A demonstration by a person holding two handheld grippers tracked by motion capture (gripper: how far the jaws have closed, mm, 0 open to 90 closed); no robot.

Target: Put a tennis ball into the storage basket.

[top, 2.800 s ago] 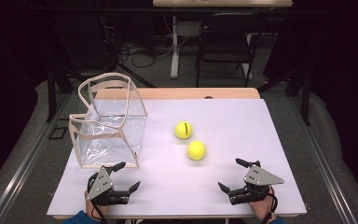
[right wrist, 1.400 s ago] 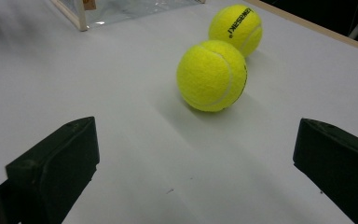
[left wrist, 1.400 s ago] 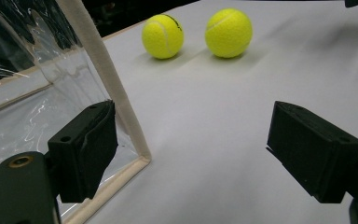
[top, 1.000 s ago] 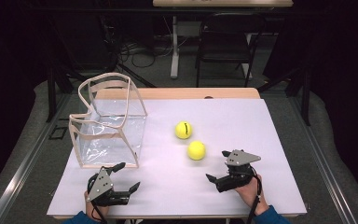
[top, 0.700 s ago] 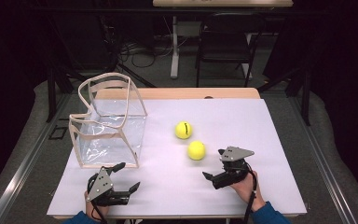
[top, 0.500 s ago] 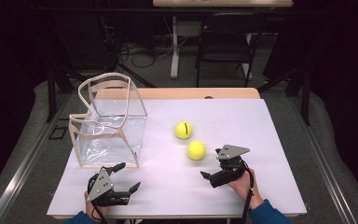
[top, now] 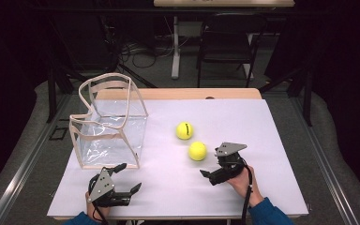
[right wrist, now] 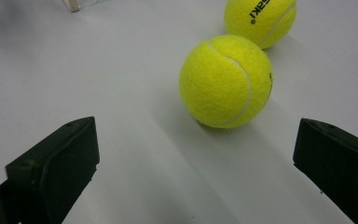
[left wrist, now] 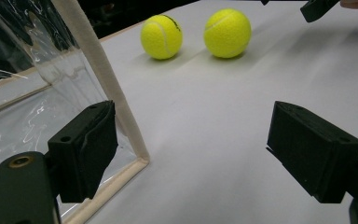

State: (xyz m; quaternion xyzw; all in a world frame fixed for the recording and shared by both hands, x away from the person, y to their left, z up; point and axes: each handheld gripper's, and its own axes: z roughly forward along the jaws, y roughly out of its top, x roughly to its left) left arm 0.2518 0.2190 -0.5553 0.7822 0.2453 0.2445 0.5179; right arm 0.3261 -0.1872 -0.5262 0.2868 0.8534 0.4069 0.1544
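**Right gripper lined up on the nearer tennis ball**

The step in hand looks like the approach for a pick. The right gripper (top: 211,175) sits low over the white table (top: 272,140), toward its near edge and right of the middle, jaws spread wide and empty. The nearer tennis ball (top: 197,151) lies just beyond its tips; in the right gripper view that ball (right wrist: 225,80) rests between the lines of the two jaws but ahead of them, not yet enclosed. The second tennis ball (top: 184,131) lies just behind it, toward the far edge, close to the first; whether the two touch is hard to tell.

The left gripper (top: 127,177) rests at the near left corner, also wide open and holding nothing, with the clear bag (top: 110,126) just beyond it, standing open-topped near the table's left edge.

The next move, as I judge it, calls for a short push forward until the jaws straddle the ball at its widest part, then a firm close; a glancing touch could send it rolling into its neighbour.

The second ball is cut off by the top edge of the right gripper view, and its printed lettering is only partly readable. The bag's clear walls are hard to trace, and reflections blur its floor.
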